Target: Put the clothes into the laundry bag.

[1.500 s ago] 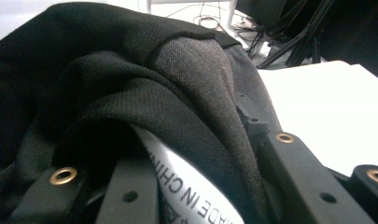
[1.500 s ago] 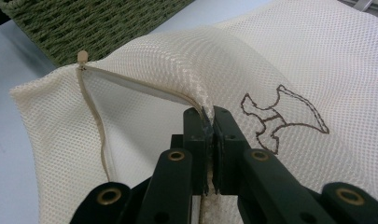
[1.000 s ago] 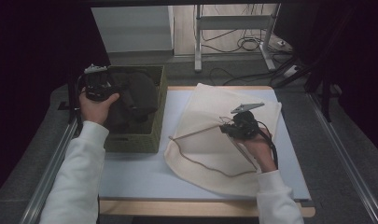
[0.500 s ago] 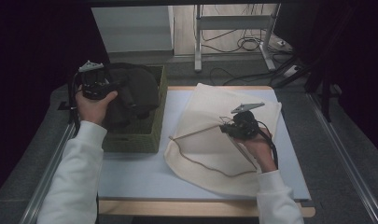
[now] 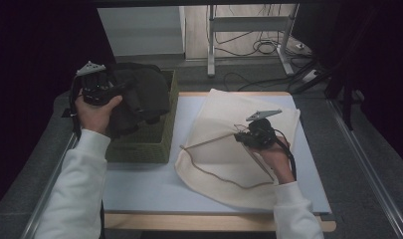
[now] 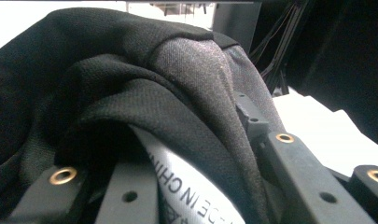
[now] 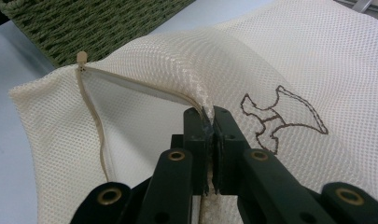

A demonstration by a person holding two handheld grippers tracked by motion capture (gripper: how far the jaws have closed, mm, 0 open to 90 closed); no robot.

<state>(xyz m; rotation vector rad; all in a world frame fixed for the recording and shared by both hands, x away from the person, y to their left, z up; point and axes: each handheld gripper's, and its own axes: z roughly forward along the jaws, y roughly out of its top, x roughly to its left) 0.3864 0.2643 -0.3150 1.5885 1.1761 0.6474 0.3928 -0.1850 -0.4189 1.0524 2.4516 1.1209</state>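
The left gripper is clamped on a black garment, which hangs from its jaws above the green basket. The right gripper is closed on the top edge of the mesh bag, beside the zipper, and holds this edge raised over the table.

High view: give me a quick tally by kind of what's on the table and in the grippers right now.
Black garment, held by the left gripper: 1
Green woven basket: 1
Cream mesh laundry bag, edge pinched by the right gripper: 1
Total: 3
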